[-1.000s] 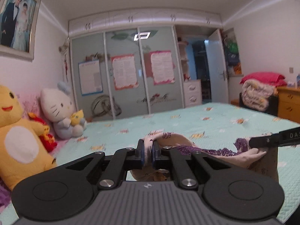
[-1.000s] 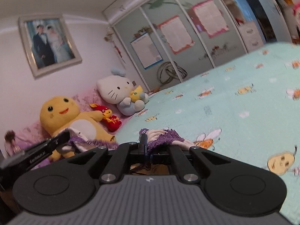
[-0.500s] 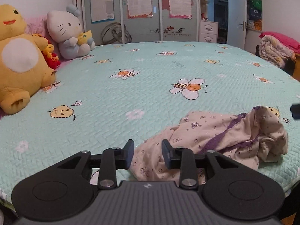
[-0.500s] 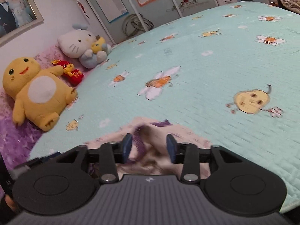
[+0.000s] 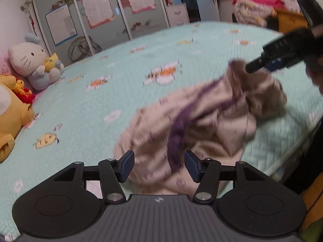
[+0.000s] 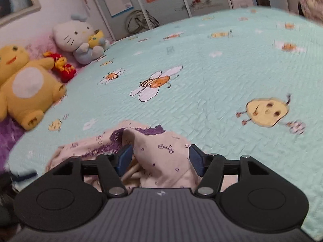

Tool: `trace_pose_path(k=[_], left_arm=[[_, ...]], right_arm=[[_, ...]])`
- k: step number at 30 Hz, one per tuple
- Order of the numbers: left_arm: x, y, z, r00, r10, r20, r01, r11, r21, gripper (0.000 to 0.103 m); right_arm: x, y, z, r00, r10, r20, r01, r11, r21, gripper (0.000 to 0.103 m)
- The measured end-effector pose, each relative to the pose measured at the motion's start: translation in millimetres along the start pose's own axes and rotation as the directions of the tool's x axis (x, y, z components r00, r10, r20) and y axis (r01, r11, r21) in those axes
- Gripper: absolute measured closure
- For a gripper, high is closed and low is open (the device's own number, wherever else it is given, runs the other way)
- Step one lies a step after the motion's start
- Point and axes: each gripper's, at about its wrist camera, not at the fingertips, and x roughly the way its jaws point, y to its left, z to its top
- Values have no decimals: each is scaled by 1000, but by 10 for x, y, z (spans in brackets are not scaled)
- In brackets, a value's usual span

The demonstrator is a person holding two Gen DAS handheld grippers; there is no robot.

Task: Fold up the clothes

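A cream garment with small prints and purple trim (image 5: pixel 201 119) lies crumpled near the front edge of the mint-green bed cover (image 5: pixel 121 76). My left gripper (image 5: pixel 159 166) hovers just over its near end; its jaws are opening and the pads stand apart from the cloth. In the right wrist view the same garment (image 6: pixel 159 159) bunches up between the fingers of my right gripper (image 6: pixel 159 159), whose jaws are also opening without pressing it. The right gripper (image 5: pixel 268 62) also shows in the left wrist view, at the garment's far right end.
Plush toys line the left side: a yellow one (image 6: pixel 26 86), a white cat (image 6: pixel 78 38) and a small red one (image 6: pixel 62 68). Wardrobe doors with posters (image 5: pixel 101 14) stand behind the bed. Folded bedding (image 5: pixel 254 10) and a wooden dresser (image 5: pixel 290 22) are at the right.
Both grippers came down from chest height to the bed and let go of the garment, which now lies crumpled on the cover. Both pairs of jaws went from shut to apart.
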Motion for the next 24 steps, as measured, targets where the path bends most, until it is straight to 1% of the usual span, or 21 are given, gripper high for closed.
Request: trace_pose_path(k=[1, 2, 4, 6, 7, 9, 11, 12, 13, 14, 15, 16, 17, 19, 20, 24], left_arm=[[7, -18, -22, 1000, 3, -4, -3, 1000, -1, 44], [11, -34, -43, 1000, 6, -8, -6, 1000, -2, 44], [-25, -11, -36, 1000, -3, 9, 3, 1000, -23, 44], [-62, 29, -23, 1000, -9, 26, 10, 999, -49, 44], [-72, 45, -16, 999, -10, 30, 12, 998, -59, 44], [-73, 46, 1, 999, -9, 33, 11, 998, -59, 44], [-75, 38, -5, 999, -9, 33, 11, 999, -52, 44], [-74, 34, -10, 999, -10, 32, 12, 999, -50, 44], [-65, 42, -18, 1000, -12, 28, 13, 999, -53, 44], [-56, 48, -25, 1000, -14, 24, 15, 998, -56, 44], [-44, 52, -33, 1000, -15, 20, 16, 998, -61, 44], [-31, 54, -42, 1000, -16, 16, 17, 998, -66, 44], [-17, 47, -57, 1000, -17, 12, 18, 997, -71, 44], [-8, 13, -64, 1000, -19, 7, 20, 997, -70, 44], [-8, -7, -70, 1000, -20, 6, 20, 997, -68, 44], [-48, -28, -118, 1000, -24, 3, 24, 998, -58, 44]], right_arm=[[32, 26, -36, 999, 33, -31, -34, 999, -18, 77], [61, 55, -75, 996, 66, -62, -68, 997, -37, 103], [17, 226, -254, 989, 101, -109, -118, 979, -164, 103], [-54, 384, -481, 981, 108, -163, -151, 946, -285, 103], [-80, 412, -598, 975, 102, -196, -163, 932, -324, 103], [-127, 413, -756, 970, 60, -235, -146, 918, -368, 100], [-276, 323, -771, 975, 71, -209, -141, 929, -343, 97], [-382, 265, -718, 979, 103, -175, -154, 938, -310, 97], [-488, 207, -663, 981, 136, -140, -170, 946, -276, 89], [-583, 148, -572, 979, 178, -100, -197, 950, -241, 72], [-679, 110, -493, 974, 219, -54, -225, 950, -216, 63], [-742, 90, -420, 971, 240, -8, -237, 951, -200, 46], [-760, 96, -355, 973, 230, 30, -220, 956, -193, 39], [-674, 164, -255, 984, 168, 56, -153, 965, -214, 38], [-581, 201, -233, 988, 148, 51, -132, 962, -237, 38], [-28, 265, -286, 999, 48, -18, -51, 948, -314, 38]])
